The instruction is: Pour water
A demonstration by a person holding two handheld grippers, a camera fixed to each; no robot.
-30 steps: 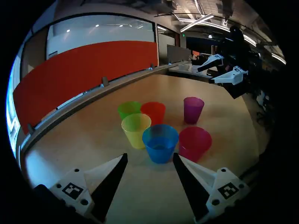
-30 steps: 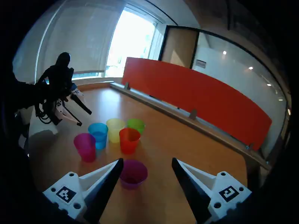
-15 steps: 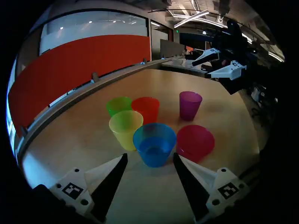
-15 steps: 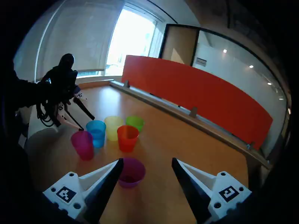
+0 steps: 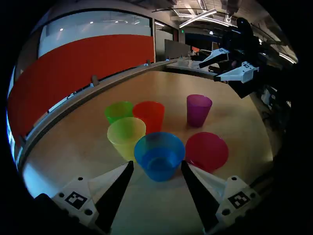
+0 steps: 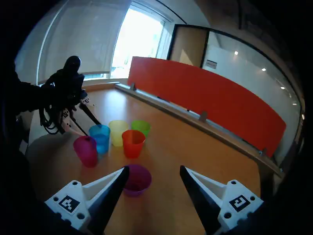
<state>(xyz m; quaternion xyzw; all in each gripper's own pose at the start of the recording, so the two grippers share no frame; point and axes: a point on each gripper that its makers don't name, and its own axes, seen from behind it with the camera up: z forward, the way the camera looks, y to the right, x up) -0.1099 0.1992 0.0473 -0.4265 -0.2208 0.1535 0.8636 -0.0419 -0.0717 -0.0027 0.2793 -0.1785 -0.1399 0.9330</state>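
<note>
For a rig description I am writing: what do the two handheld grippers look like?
The left gripper and right gripper look alike: two white wedge-shaped fingers tapering to points, with black inner faces. Each finger base carries a square black-and-white marker and small round holes. Seen far off in the right gripper view, the left one has a dark body with looping black cables.

A: Left gripper view: blue cup [image 5: 159, 156] covers the yellow cup's [image 5: 124, 135] lower right and the orange cup's [image 5: 149, 113] base. The yellow cup hides the green cup's [image 5: 117, 111] foot.

B: Logged. Right gripper view: the far left gripper's [image 6: 89, 128] tips end behind the pink cup [image 6: 86, 150] and blue cup rims; contact indeterminate. The person [image 6: 27, 98] holding it is a dark silhouette, no detail.
</note>
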